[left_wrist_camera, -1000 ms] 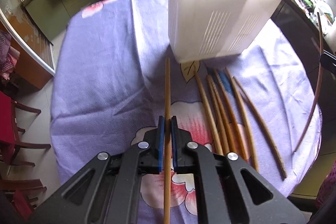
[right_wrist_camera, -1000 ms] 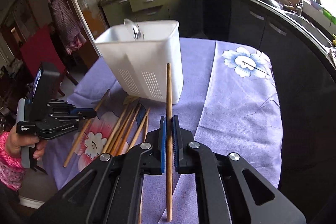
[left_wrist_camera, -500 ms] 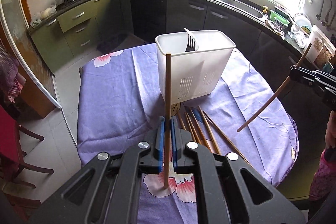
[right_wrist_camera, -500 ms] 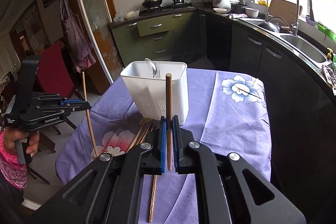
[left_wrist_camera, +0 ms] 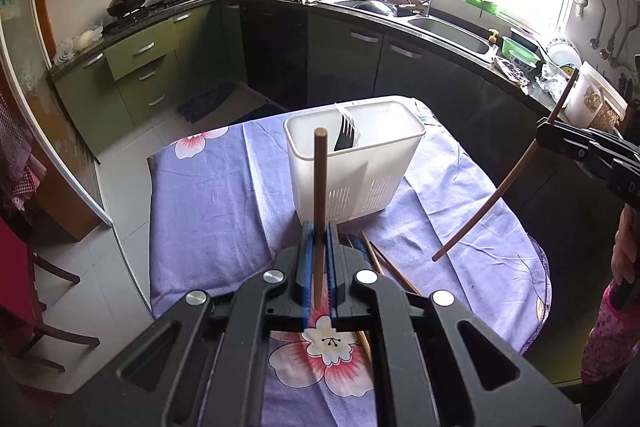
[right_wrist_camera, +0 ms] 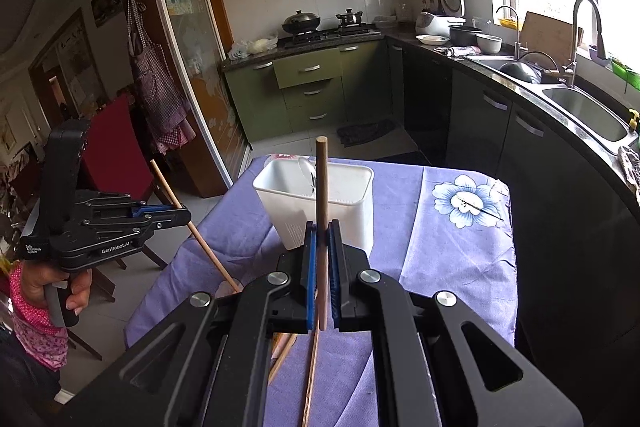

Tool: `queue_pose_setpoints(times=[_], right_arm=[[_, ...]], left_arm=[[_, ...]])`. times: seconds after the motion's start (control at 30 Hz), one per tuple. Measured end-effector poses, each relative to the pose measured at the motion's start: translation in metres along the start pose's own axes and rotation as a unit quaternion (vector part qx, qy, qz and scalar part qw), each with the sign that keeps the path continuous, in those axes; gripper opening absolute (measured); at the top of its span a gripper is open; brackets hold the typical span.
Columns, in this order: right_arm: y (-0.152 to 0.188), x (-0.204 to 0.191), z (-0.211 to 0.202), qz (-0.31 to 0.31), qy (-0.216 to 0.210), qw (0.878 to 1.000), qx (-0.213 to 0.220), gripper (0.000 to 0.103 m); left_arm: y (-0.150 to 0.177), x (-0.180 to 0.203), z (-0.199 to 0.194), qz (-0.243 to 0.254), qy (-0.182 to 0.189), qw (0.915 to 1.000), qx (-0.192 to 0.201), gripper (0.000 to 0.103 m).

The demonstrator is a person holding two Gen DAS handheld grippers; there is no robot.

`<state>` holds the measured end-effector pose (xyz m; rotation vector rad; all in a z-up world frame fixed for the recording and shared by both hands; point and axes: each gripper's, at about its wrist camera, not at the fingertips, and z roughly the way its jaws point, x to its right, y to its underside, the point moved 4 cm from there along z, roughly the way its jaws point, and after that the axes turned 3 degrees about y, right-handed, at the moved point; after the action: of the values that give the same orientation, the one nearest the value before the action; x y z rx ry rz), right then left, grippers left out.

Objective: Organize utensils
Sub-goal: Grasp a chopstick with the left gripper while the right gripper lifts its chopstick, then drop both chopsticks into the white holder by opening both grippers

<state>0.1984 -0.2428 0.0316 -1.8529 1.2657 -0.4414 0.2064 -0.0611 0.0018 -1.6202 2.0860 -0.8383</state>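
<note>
My left gripper (left_wrist_camera: 319, 229) is shut on a wooden chopstick (left_wrist_camera: 319, 187) that stands upright, high above the table. My right gripper (right_wrist_camera: 321, 227) is shut on another wooden chopstick (right_wrist_camera: 321, 187), also upright. The white utensil holder (left_wrist_camera: 356, 171) stands on the purple flowered tablecloth (left_wrist_camera: 208, 195) ahead of both, with a dark fork (left_wrist_camera: 346, 137) in it. The holder also shows in the right wrist view (right_wrist_camera: 320, 199). Several chopsticks (left_wrist_camera: 384, 263) lie on the cloth in front of the holder. The right gripper (left_wrist_camera: 544, 137) and the left gripper (right_wrist_camera: 182, 215) each show in the other's view.
The table sits in a kitchen. A dark counter with a sink (left_wrist_camera: 452, 31) runs along the right. Green cabinets and a stove with a wok (right_wrist_camera: 300, 21) are at the back. Red chairs (right_wrist_camera: 116, 155) stand left of the table.
Both grippers have risen well above the table with their chopsticks, from near the cloth to high over it. The holder now looks smaller and farther off.
</note>
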Motion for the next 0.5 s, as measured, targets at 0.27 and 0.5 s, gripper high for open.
queue_pose_setpoints(times=[0.27,0.5], right_arm=[[-0.057,-0.007,-0.026,0.0,-0.005,0.999,0.041,0.007],[-0.113,-0.002,-0.036,0.01,0.002,0.997,0.082,0.007]], left_arm=[[-0.041,0.014,-0.04,0.016,0.015,0.999,0.04,0.006],[-0.092,0.027,-0.088,0.033,0.013,0.9927,0.115,0.006]])
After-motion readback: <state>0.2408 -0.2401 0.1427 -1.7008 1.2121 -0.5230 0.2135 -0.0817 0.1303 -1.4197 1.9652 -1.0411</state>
